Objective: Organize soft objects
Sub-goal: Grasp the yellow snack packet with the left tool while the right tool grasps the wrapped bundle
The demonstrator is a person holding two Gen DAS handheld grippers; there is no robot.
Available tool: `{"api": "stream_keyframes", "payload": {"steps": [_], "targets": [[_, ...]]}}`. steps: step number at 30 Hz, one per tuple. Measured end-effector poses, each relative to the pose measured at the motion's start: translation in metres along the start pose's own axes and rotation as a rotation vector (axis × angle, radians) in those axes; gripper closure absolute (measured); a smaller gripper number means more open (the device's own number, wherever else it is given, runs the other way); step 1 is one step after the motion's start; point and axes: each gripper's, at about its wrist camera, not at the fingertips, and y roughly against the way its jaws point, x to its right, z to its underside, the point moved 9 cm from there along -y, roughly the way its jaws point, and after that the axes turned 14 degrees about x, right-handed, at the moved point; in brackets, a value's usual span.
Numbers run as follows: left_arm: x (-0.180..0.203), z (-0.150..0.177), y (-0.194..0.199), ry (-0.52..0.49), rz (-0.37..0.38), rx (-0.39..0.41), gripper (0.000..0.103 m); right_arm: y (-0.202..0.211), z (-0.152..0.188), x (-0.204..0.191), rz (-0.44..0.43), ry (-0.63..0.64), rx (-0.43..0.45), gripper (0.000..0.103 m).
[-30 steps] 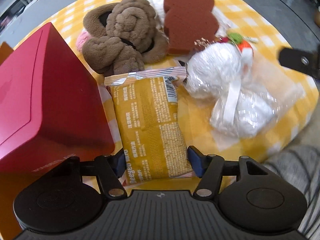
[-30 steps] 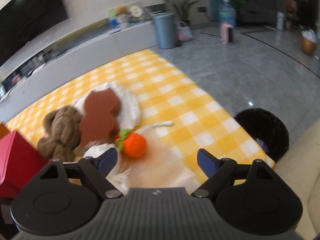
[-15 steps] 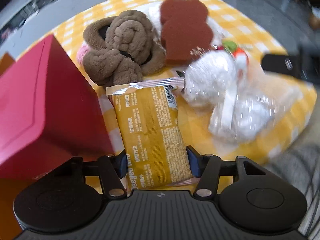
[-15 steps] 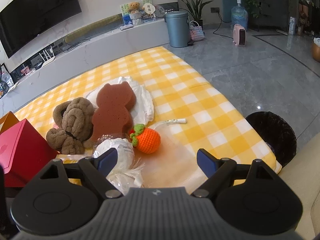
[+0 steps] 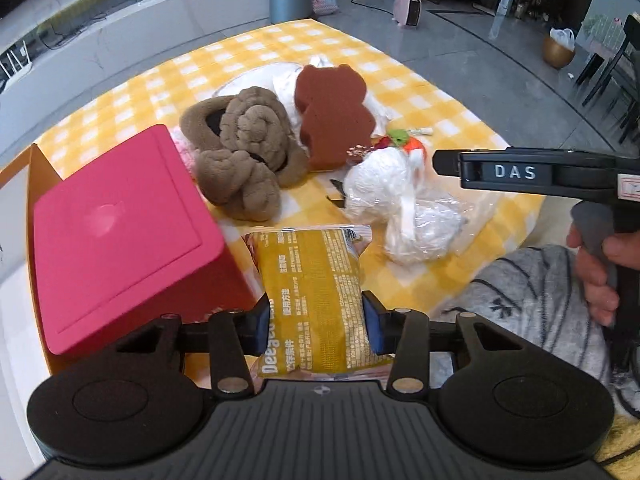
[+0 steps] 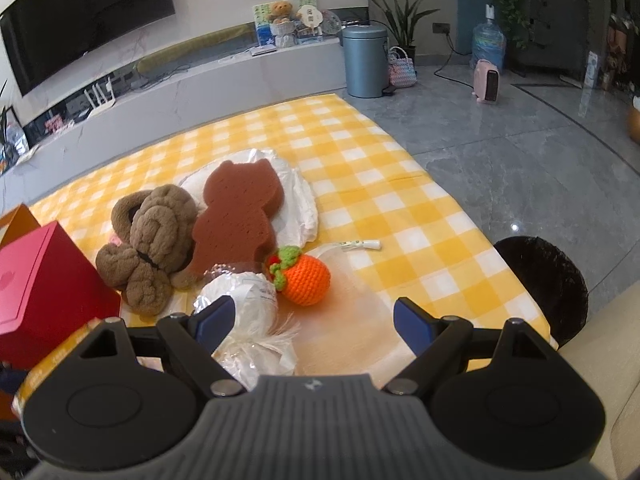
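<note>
barely started imo; left gripper (image 5: 316,322) just closed, pinching the yellow packet (image 5: 314,296); right gripper (image 6: 314,320) spread, empty; brown plush (image 5: 244,152), sponge (image 5: 334,116) still loose

A home living room: a large dark television (image 6: 86,16) hangs on a pale marble-look wall above a long low white media shelf (image 6: 224,76) carrying a teddy bear (image 6: 282,12) and small ornaments. A blue-grey pedal bin (image 6: 366,60), a potted plant (image 6: 404,20), a water-cooler bottle (image 6: 489,46) and a small pink heater (image 6: 487,86) stand on the polished grey tile floor (image 6: 520,152). In the foreground a yellow-and-white checked cloth (image 6: 360,184) covers the table, with dark dining chairs (image 5: 616,68) visible at the far side from the left wrist view.
</note>
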Motion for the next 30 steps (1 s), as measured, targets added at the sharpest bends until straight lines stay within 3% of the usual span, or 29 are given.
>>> {"api": "stream_keyframes", "payload": {"steps": [4,8,10,12,14,15,17,21,24,25,27,30], "targets": [[0.007,0.015,-0.011,-0.001,0.006,-0.068,0.053,-0.001,0.001,-0.014,-0.027,0.047,-0.009,0.018],[0.016,0.029,-0.02,-0.033,0.004,-0.078,0.053,-0.01,0.012,-0.038,-0.038,0.198,-0.063,0.018],[0.017,0.028,-0.025,-0.041,0.003,-0.058,0.051,-0.016,0.018,-0.044,0.003,0.283,-0.095,0.018],[0.015,0.027,-0.031,-0.042,-0.012,-0.054,0.044,-0.023,0.023,-0.045,0.07,0.363,-0.13,0.019],[0.012,0.026,-0.042,-0.029,-0.033,-0.087,0.036,-0.027,0.026,-0.051,0.049,0.391,-0.147,0.02],[0.012,0.026,-0.046,-0.014,-0.029,-0.104,0.037,-0.027,0.026,-0.052,0.036,0.395,-0.149,0.02],[0.013,0.025,-0.046,0.011,0.0,-0.119,0.051,-0.029,0.028,-0.055,0.026,0.397,-0.156,0.02],[0.016,0.021,-0.037,-0.015,-0.003,-0.093,0.055,-0.039,0.043,-0.061,-0.012,0.426,-0.239,0.02],[0.014,0.018,-0.026,-0.027,0.004,-0.061,0.055,-0.04,0.043,-0.063,-0.017,0.43,-0.234,0.021],[0.012,0.017,-0.021,-0.02,0.009,-0.054,0.055,-0.04,0.043,-0.063,-0.019,0.418,-0.234,0.024],[0.008,0.013,-0.013,-0.001,0.021,-0.036,0.055,-0.038,0.041,-0.062,-0.05,0.38,-0.23,0.047],[0.001,0.004,0.002,0.024,0.028,0.003,0.056,-0.034,0.039,-0.057,-0.068,0.326,-0.214,0.058]]}}
